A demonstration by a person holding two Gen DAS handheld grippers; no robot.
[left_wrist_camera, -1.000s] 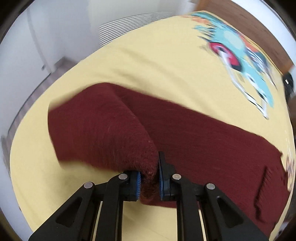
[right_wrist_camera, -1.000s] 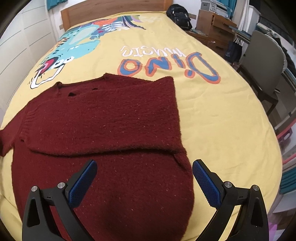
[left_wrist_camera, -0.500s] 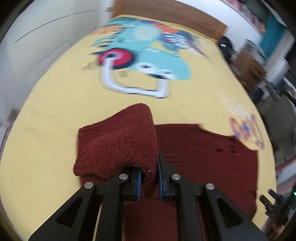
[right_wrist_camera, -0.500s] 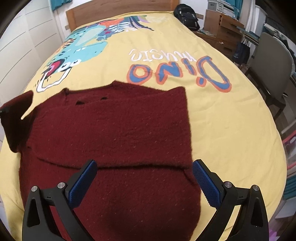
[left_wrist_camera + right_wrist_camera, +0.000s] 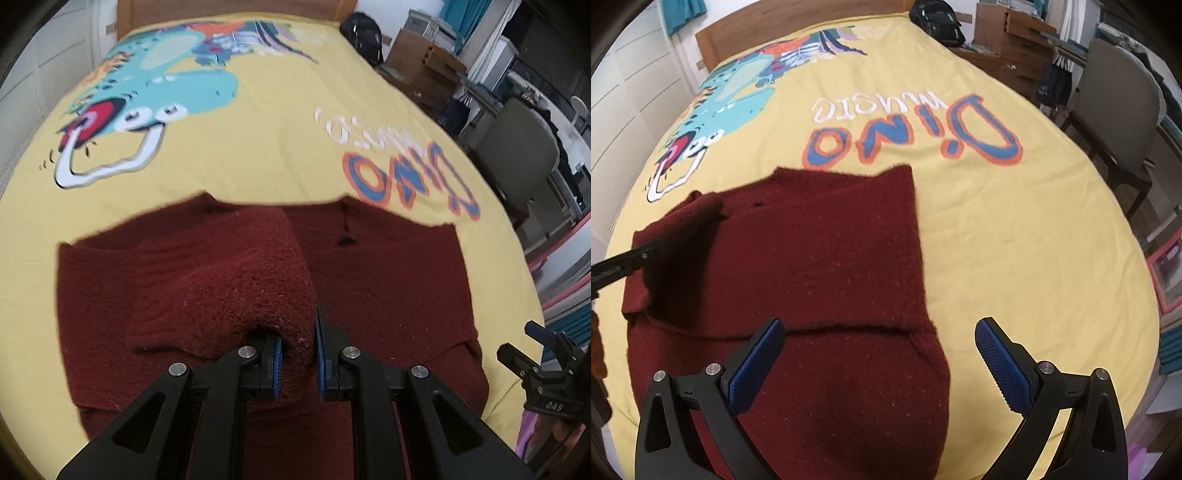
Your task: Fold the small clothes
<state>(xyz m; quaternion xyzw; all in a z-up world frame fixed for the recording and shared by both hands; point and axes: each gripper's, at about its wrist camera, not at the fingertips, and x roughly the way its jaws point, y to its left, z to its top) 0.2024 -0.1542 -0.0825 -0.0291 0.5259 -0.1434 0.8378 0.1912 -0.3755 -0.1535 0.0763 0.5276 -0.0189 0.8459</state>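
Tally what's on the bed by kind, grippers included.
Dark red sweater: 1
Yellow bedspread: 1
Grippers: 2, the left gripper with jaws shut on the sweater's sleeve, the right gripper open
Total: 4

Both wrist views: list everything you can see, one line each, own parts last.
sweater: one, dark red, spread on the bed, one sleeve lifted over its body
bedspread: one, yellow with a teal dinosaur and blue-orange lettering, covers the bed
headboard: one, brown wood, far end of the bed
backpack: one, black, beside the bed's far corner
drawer unit: one, brown wood, right of the bed
chair: one, grey, right of the bed
bag: one, dark, hanging beside the chair
left gripper: black with blue pads, shut on the sleeve
right gripper: black with blue pads, open, above the sweater's near part
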